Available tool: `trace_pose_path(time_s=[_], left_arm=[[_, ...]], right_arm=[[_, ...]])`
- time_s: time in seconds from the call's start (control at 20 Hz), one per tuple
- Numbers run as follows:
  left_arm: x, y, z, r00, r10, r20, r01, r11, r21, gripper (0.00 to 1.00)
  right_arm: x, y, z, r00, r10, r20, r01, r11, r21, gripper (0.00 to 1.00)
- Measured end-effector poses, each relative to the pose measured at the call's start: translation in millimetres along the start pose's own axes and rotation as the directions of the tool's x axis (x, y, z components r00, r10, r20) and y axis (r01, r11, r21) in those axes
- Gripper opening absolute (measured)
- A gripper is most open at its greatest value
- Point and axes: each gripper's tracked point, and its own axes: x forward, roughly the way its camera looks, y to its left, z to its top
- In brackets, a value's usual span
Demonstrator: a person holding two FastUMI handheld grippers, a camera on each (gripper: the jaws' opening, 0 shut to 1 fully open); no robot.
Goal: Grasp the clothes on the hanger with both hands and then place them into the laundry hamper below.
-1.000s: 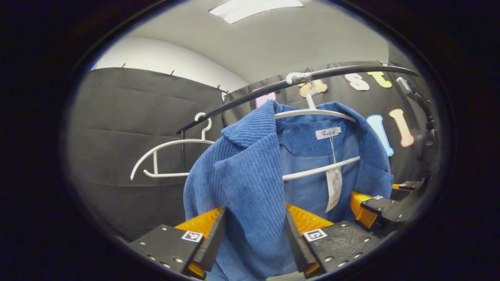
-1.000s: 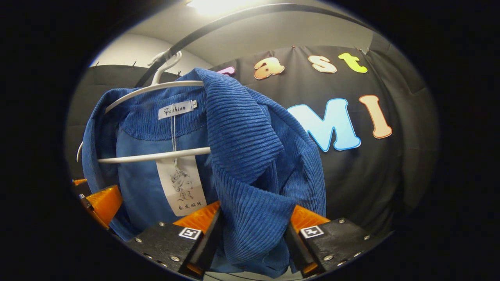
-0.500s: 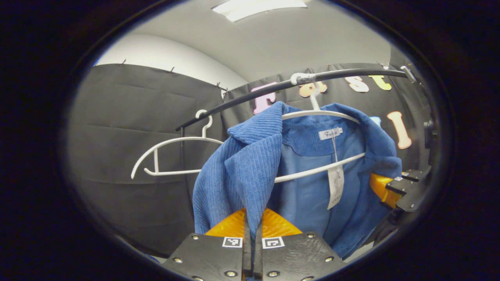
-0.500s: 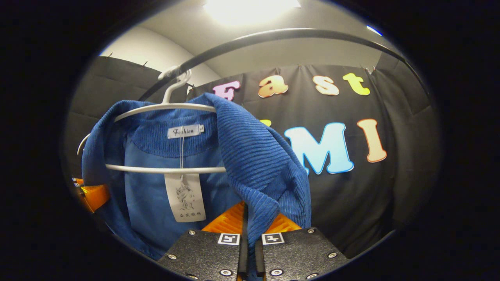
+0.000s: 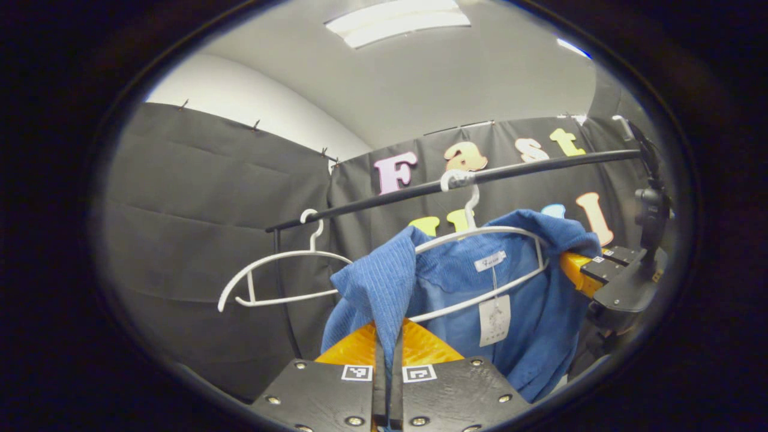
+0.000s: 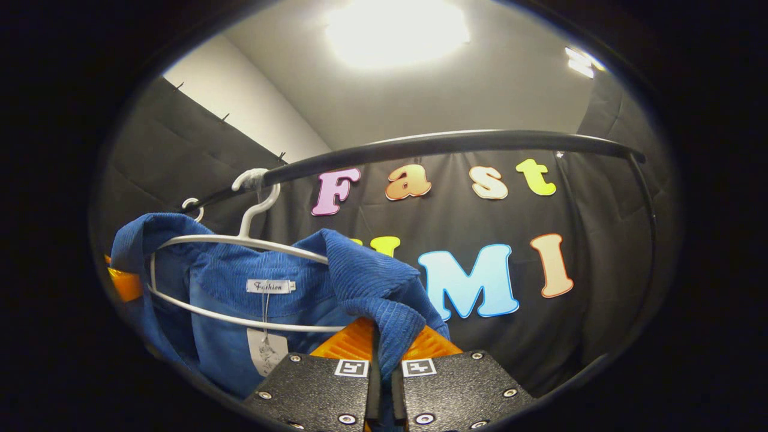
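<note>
- While the blue corduroy jacket (image 5: 456, 282) is hanging on its white hanger (image 5: 480, 231), the left gripper (image 5: 387, 384) is pinching one front edge of it, both fingers pressed together on the ribbed cloth at the bottom of the left gripper view.
- Seen in the right gripper view, the right gripper (image 6: 381, 390) is clamping the other front edge of the jacket (image 6: 360, 282), its two fingers closed on the fabric with only a thin fold between them.
- The hanger's hook is sitting over the black rail (image 5: 480, 177), and its white bar is crossing inside the open jacket just below the neck label (image 5: 490, 261).
- A paper tag (image 5: 494, 312) is dangling on a thread from the neck label, lying against the smooth blue lining.
- A second white hanger (image 5: 282, 279) is hanging bare on the same rail, beside the jacket and apart from it.
- In the left gripper view, the right gripper (image 5: 606, 279) is showing farther off at the jacket's far shoulder, touching the cloth there.
- The jacket's collar and shoulders are bunching up over the hanger's ends, the lapels pulled toward each gripper.
- Black cloth (image 6: 600, 252) is forming the booth wall behind the rail, and a ceiling light (image 6: 396, 30) is glowing overhead.
</note>
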Motion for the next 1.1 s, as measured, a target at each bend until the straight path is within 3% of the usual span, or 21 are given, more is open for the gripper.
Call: trace_pose_path(time_s=[0.15,0.45,0.8,1.1], left_arm=[[-2.0,24.5,17.0,0.999,0.028,0.025,-0.028,1.000,0.004,0.03],[6.3,71.5,29.0,0.997,0.069,0.026,-0.070,0.997,0.019,0.07],[25.4,112.1,34.7,0.993,0.117,0.028,-0.119,0.989,0.086,0.07],[51.0,123.6,10.3,0.997,0.076,-0.007,-0.074,0.988,0.133,0.05]], right_arm=[[5.1,-11.8,19.5,0.999,-0.022,0.037,0.023,0.999,-0.025,0.06],[21.4,-33.1,37.1,0.994,-0.046,0.098,0.053,0.996,-0.070,0.05],[33.8,-42.4,31.7,0.993,-0.038,0.109,0.051,0.992,-0.119,0.06],[42.1,-51.9,8.1,0.996,-0.048,0.076,0.058,0.990,-0.130,0.06]])
